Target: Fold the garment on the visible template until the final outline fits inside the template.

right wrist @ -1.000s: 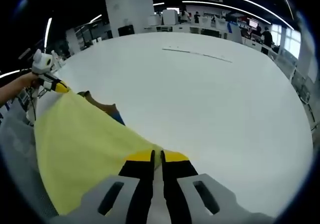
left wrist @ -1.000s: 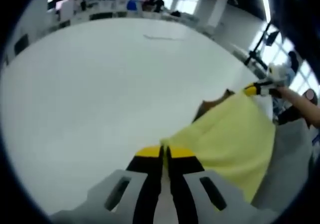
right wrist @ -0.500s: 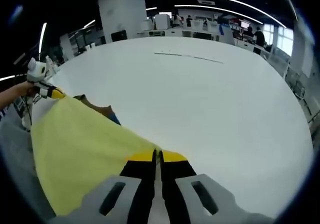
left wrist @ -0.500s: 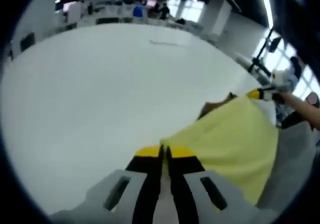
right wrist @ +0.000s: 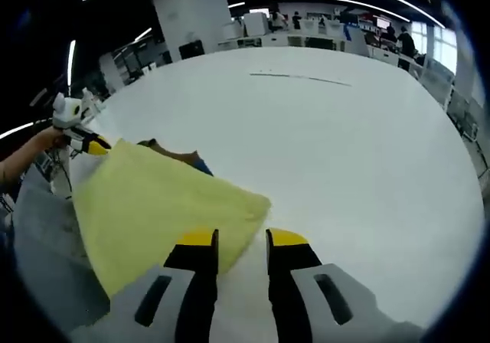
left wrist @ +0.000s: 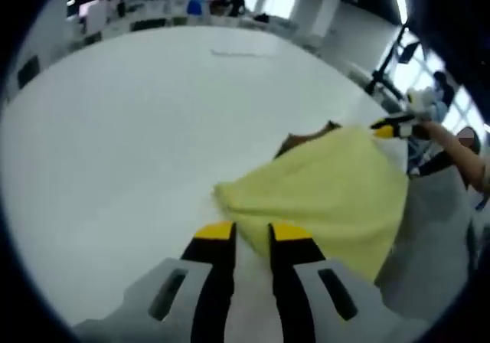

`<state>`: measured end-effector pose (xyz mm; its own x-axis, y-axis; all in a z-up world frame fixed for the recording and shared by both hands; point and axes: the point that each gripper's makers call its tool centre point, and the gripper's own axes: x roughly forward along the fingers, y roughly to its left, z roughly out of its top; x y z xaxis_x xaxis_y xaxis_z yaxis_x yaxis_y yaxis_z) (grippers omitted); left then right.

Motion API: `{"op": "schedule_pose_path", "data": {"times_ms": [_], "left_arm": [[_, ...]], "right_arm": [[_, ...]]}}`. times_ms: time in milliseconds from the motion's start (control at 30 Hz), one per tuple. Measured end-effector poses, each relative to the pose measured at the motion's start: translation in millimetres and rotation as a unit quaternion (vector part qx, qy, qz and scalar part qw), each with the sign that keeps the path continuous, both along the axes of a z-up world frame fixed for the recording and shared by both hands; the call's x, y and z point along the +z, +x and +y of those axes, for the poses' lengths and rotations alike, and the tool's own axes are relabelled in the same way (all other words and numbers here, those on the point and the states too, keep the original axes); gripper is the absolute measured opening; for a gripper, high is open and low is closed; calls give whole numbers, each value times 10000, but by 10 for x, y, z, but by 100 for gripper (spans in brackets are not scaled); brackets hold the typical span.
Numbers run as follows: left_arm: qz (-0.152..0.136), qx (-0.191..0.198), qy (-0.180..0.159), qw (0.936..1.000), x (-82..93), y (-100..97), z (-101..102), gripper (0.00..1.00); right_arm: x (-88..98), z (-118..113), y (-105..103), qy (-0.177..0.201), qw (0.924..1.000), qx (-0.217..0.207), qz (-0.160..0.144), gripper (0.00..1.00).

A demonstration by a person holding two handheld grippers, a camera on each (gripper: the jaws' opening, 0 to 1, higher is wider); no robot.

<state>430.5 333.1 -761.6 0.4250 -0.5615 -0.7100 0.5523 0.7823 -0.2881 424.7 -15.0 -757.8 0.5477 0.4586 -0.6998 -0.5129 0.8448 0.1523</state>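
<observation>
A pale yellow garment (left wrist: 321, 197) lies folded on the white table (left wrist: 130, 144), with a brown and blue part (right wrist: 180, 155) peeking out at its far edge. My left gripper (left wrist: 251, 234) is open just short of the garment's near corner, holding nothing. In the right gripper view the garment (right wrist: 161, 205) spreads to the left, and my right gripper (right wrist: 242, 240) is open just behind its corner, also holding nothing. The right gripper (left wrist: 394, 129) also shows by the cloth's far corner, and the left gripper (right wrist: 84, 140) at the opposite one.
A thin dark line (right wrist: 302, 77) is marked far out on the table (right wrist: 344, 159). The person's grey clothing (right wrist: 46, 236) hangs at the table's near edge. Desks and people stand far behind in the room.
Both grippers have gone from shut on the garment's corners to open. The released cloth now lies flat on the table, just ahead of the jaws.
</observation>
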Motion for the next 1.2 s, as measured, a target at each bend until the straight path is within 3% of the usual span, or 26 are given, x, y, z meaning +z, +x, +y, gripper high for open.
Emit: {"op": "schedule_pose_path", "data": {"times_ms": [233,467,733,933,1200], "left_arm": [[203,-487,-33,9986,117,-454,-56,13],[352,-651,-16,9973,124,-818,-50,13],[521,-562,-42,9970,108,-1051,-10,10],[805,-600,75,9949,0,-1187,-7,11],[919,-502,86,9945,-54,-1231,29,10]], "right_arm": [[76,85,-391,133,9995,236,189,26],[101,63,-883,62,9977,395,542,26],[78,13,-1258,95,9960,248,854,23],[-30,50,-1333,142,9939,281,1061,21],[-93,115,-1307,163,9926,372,1148,21]]}}
